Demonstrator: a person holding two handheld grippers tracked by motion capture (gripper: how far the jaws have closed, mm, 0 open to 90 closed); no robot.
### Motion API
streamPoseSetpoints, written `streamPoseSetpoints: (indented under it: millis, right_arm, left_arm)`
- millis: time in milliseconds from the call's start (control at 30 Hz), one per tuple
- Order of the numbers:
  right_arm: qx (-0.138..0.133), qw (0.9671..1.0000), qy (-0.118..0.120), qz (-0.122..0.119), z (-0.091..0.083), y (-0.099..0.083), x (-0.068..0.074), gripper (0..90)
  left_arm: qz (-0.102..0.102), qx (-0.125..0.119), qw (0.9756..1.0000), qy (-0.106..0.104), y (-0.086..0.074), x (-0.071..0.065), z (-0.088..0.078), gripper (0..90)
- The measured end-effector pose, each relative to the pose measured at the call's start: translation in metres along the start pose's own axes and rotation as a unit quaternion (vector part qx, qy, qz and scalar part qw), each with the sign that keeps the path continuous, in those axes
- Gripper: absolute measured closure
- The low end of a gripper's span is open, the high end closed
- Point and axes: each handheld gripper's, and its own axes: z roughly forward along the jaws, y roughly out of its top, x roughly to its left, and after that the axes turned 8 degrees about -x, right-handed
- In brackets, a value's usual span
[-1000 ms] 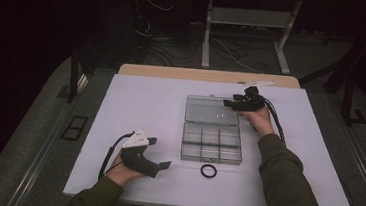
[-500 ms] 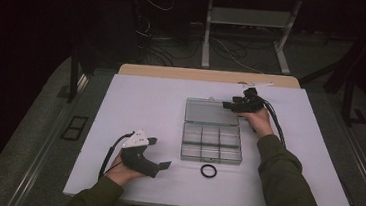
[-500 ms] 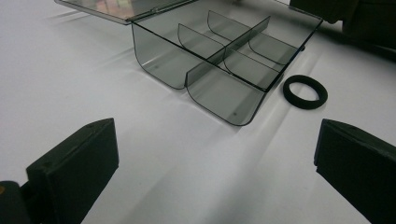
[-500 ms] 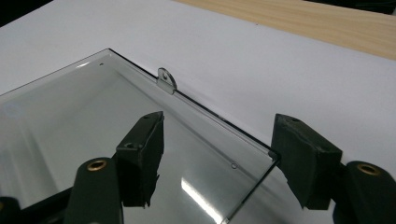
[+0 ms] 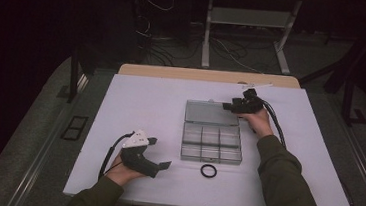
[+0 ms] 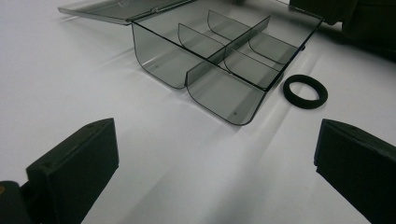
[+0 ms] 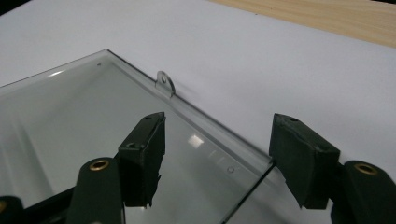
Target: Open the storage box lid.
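Smoky clear plastic makes up the compartment box, which sits near the middle of the white table with its lid folded flat on the far side of it. From your right gripper's camera the lid runs off the frame at left and bottom, so you see just its far edge, one corner and a small clear latch tab; in the high view your right hand covers part of that corner. Your left gripper's camera cuts off the box at the top edge. The box has six open compartments with curved bottoms, all bare. A black ring lies just beside the box's near edge. Your right gripper hovers at the lid's far right corner, jaws apart astride the lid's edge and not clamped. Your left gripper rests left of the box, jaws spread wide on nothing. Both hands and the box sit where they did a second ago.
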Motion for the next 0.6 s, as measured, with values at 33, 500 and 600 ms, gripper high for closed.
streamPoseSetpoints:
  millis: [33,500,600]
  right_arm:
    - [-0.002,1.0000,0.001,0.002,0.000,0.000,0.000,35.7]
    - [-0.025,0.9997,-0.007,0.000,-0.035,0.010,0.010,32.0]
    - [-0.027,0.9996,-0.011,-0.006,-0.046,0.010,0.016,31.4]
  left_arm:
    - [-0.001,-0.002,1.0000,0.000,0.000,0.000,0.000,0.0]
    - [0.000,-0.005,1.0000,0.002,-0.001,0.002,-0.002,0.0]
    - [-0.003,-0.007,1.0000,0.002,0.000,0.002,-0.001,0.0]
